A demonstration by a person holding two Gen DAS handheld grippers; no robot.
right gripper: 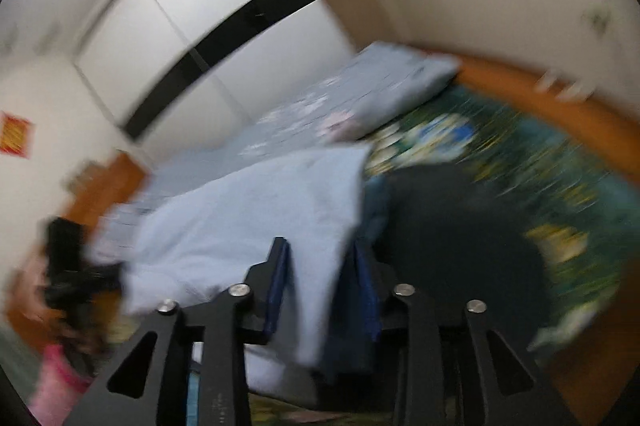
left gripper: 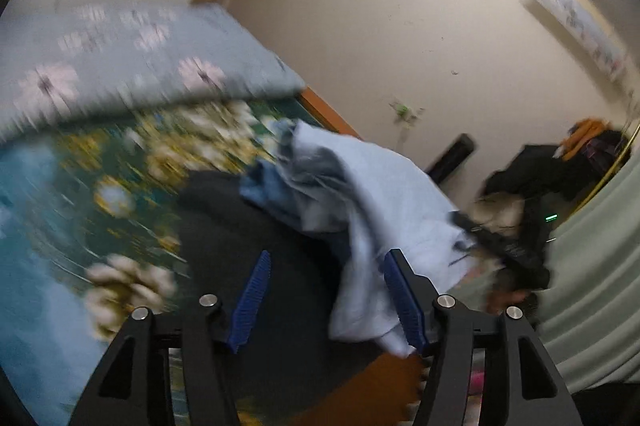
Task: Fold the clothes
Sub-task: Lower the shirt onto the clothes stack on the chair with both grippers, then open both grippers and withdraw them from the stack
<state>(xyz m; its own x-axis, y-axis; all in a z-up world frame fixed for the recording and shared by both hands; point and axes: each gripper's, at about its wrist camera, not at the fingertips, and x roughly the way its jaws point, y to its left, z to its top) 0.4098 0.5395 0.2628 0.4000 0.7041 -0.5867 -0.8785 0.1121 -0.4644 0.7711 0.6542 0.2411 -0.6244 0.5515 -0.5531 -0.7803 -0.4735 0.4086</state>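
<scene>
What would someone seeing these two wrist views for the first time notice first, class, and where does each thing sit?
The pale blue garment stands out first: it hangs between the fingers of the right gripper, with the dark garment spread on the bed behind it. Next comes the green flowered bedspread, with a grey flowered pillow at its far end. The left gripper is open, with nothing between its fingers.

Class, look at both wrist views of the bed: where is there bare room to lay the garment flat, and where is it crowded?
Bare floral bedspread shows between the grey pillow and the dark garment; more lies along the orange bed frame. It is crowded where the pale blue garment, between the right gripper fingers, overlaps the dark one beside the open left gripper.
</scene>
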